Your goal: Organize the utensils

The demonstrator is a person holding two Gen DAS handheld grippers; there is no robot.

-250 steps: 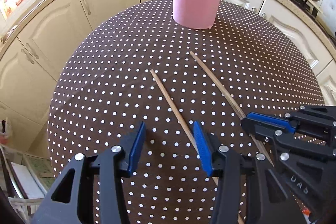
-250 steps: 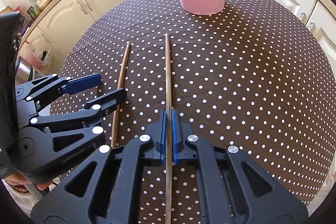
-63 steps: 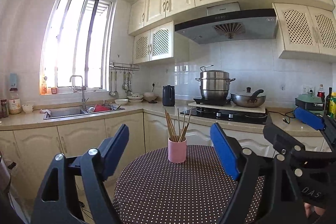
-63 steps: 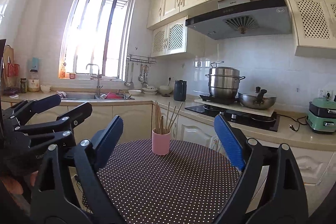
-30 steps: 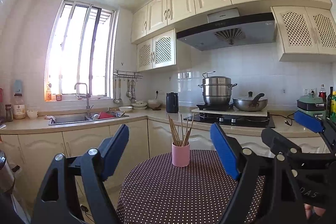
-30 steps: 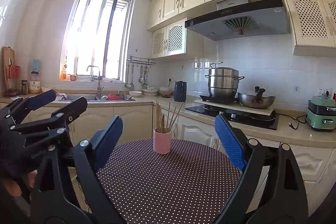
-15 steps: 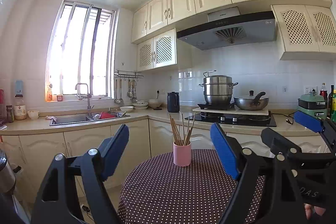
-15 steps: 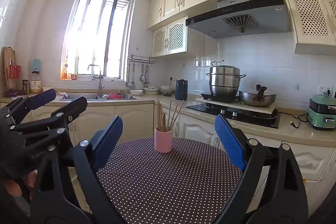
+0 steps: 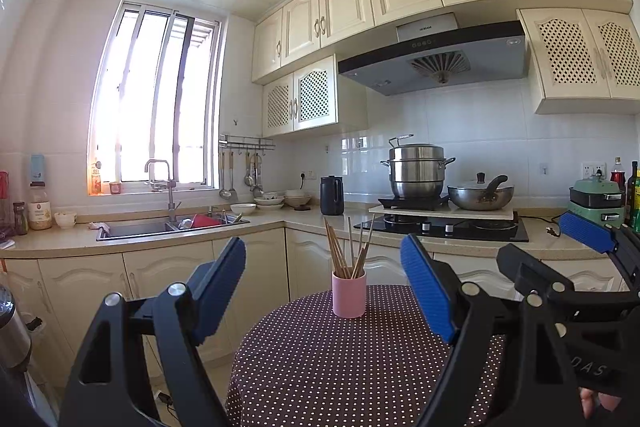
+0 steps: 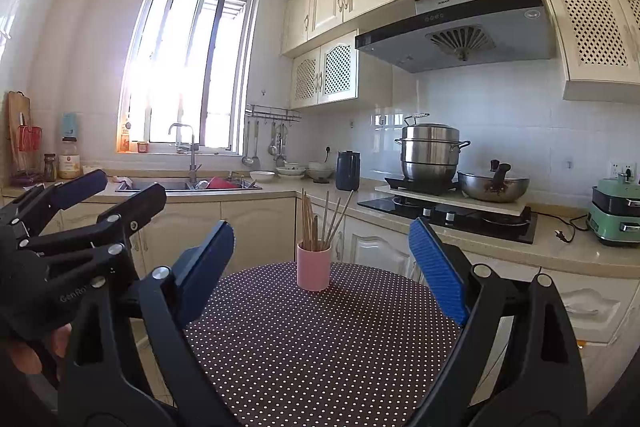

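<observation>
Standing near the table's (image 9: 320, 367) far edge, the pink cup (image 9: 349, 293) holds the chopsticks (image 9: 344, 251). Both grippers, left (image 9: 324, 291) and right (image 10: 322, 267), point level, spread wide and empty.

Chopsticks (image 9: 347, 250) upright in pink cup (image 9: 349, 293) on dotted table (image 9: 344, 367); left gripper (image 9: 325, 291) agape

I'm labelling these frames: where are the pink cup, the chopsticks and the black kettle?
pink cup (image 9: 349, 294): left wrist view, front wall.
chopsticks (image 9: 335, 251): left wrist view, shafts above the rim.
black kettle (image 10: 347, 171): right wrist view, body.
</observation>
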